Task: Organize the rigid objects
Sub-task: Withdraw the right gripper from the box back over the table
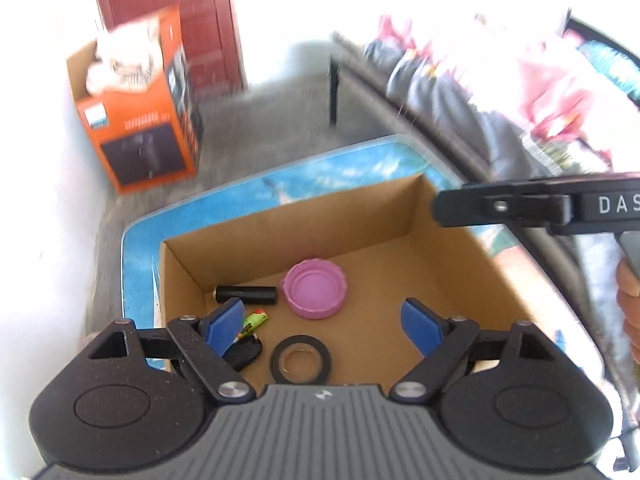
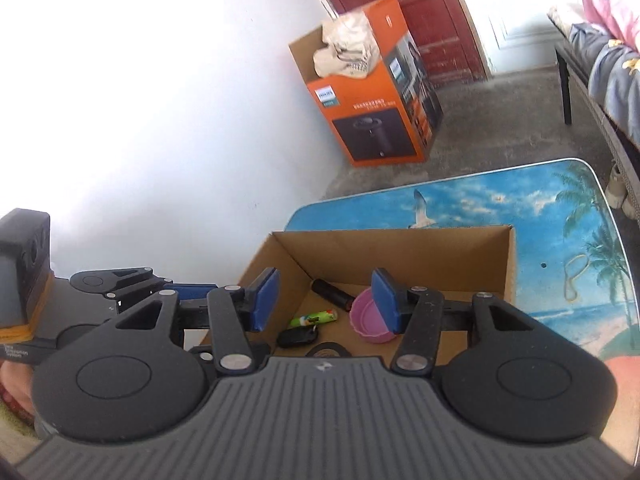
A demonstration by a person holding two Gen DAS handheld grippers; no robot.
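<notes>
An open cardboard box sits on the bench, whose top is printed with a beach scene. Inside the box, a pink lid lies hollow side up near the middle. A black tube lies just beside the lid, toward the box's back corner. A green lighter, a black key fob and a ring of black tape lie along the box's near side, close together.

The left gripper hangs above the box with its jaws spread wide and nothing between them. The right gripper is also above the box, jaws parted about halfway and empty. A rubber band lies on the bench outside the box. An orange carton stands on the floor beyond the box, against the wall.
</notes>
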